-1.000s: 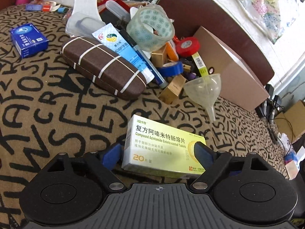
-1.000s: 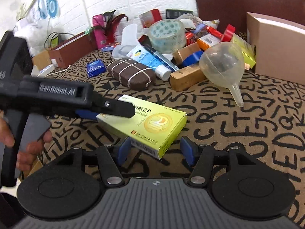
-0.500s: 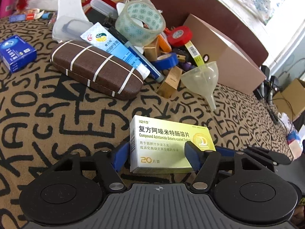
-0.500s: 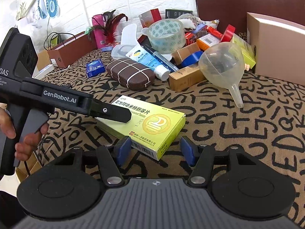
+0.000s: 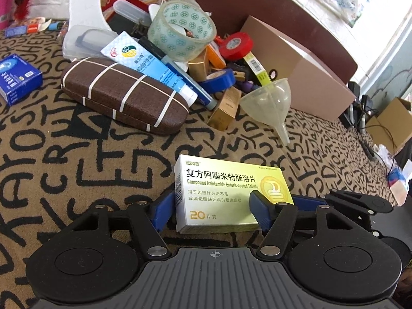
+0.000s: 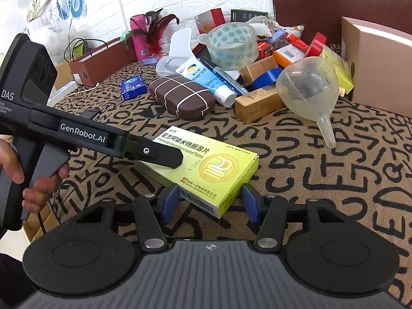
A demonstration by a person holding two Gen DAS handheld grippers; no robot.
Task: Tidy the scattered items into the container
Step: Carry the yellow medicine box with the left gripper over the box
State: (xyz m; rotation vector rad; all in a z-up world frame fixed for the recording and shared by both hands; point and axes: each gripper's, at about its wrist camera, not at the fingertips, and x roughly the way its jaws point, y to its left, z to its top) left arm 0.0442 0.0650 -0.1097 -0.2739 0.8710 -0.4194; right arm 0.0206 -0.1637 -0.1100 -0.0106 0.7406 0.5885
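- The yellow tablet box (image 5: 231, 193) is seen low in the centre of both views, lying on the letter-patterned cloth (image 5: 77, 167).
- It is pinched by the left gripper (image 5: 209, 209).
- It is straddled by the right gripper (image 6: 209, 200), whose jaws are closing with a gap visible at the right pad.
- The beige container (image 6: 378, 64) is seen at the right edge.

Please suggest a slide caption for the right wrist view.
Both grippers flank a yellow medicine box on the letter-patterned cloth, right gripper closing, clutter heaped behind.
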